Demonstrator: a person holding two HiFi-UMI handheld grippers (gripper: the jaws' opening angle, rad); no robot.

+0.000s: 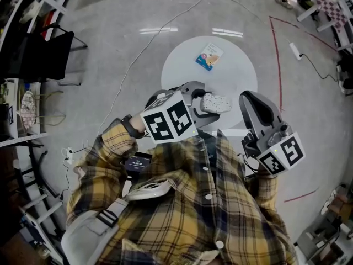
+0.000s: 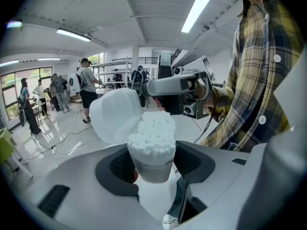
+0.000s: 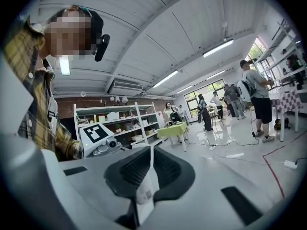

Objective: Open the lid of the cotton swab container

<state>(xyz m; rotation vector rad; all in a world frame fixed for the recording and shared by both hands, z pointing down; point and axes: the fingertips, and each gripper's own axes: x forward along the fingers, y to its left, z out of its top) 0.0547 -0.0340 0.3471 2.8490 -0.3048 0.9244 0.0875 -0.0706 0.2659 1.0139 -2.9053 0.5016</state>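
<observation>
Smooth translucent plastic cotton swab container (image 2: 152,166) packed with fluffy white cotton swabs (image 2: 154,128); matt white plastic lid (image 2: 114,115) at ten o'clock. Glossy floor (image 1: 138,48), woven plaid shirt (image 1: 182,214).

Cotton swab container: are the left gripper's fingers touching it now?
Touching. The left gripper view shows the container clamped between both fingers, its lid flipped open.

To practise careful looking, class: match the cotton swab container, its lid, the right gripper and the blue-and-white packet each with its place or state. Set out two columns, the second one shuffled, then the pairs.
1. cotton swab container
2. lid
3. right gripper
4. blue-and-white packet

A. lies on the white round surface
B. jaws together
C. gripped in the left gripper
D. swung open, off to one side

Pairs: 1-C, 2-D, 3-B, 4-A
</observation>
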